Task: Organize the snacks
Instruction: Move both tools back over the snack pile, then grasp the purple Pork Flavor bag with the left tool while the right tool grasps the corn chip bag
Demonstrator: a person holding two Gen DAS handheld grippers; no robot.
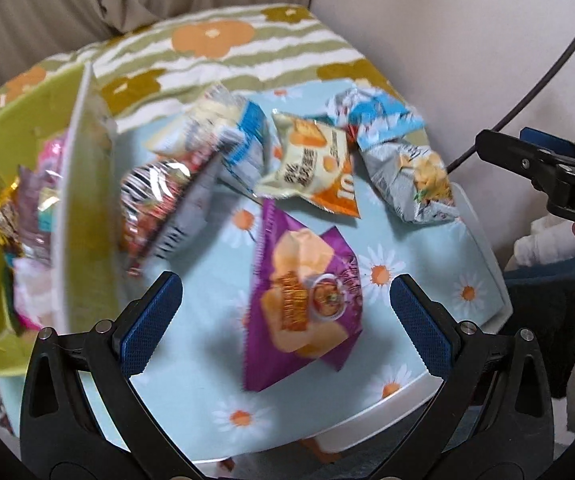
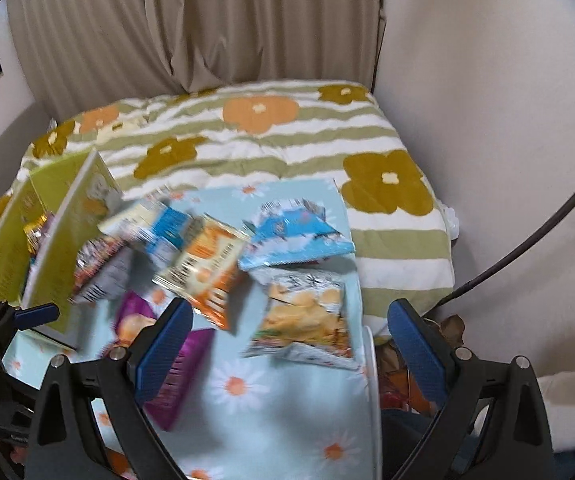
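Daisy-print tablecloth (image 1: 191, 392) below, both the left gripper (image 1: 285, 322) and right gripper (image 2: 289, 354) spread empty; best drop squarely over the purple packet (image 1: 303, 304) before pinching.

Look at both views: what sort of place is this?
Probably a bedroom at home: a flowered quilt over what looks like a bed, beige curtains behind, snack packets on a small daisy-cloth table.

Not much I can read here. On my right gripper (image 1: 543, 168), seen from the left wrist camera, white letters "DA" stand on the black body, running off the frame edge. The orange packet (image 1: 337, 196) under the cream one shows a large white "S", partly covered. Print on the cream packet (image 1: 307, 160) and the purple bag (image 1: 303, 300) is too blurred to read.
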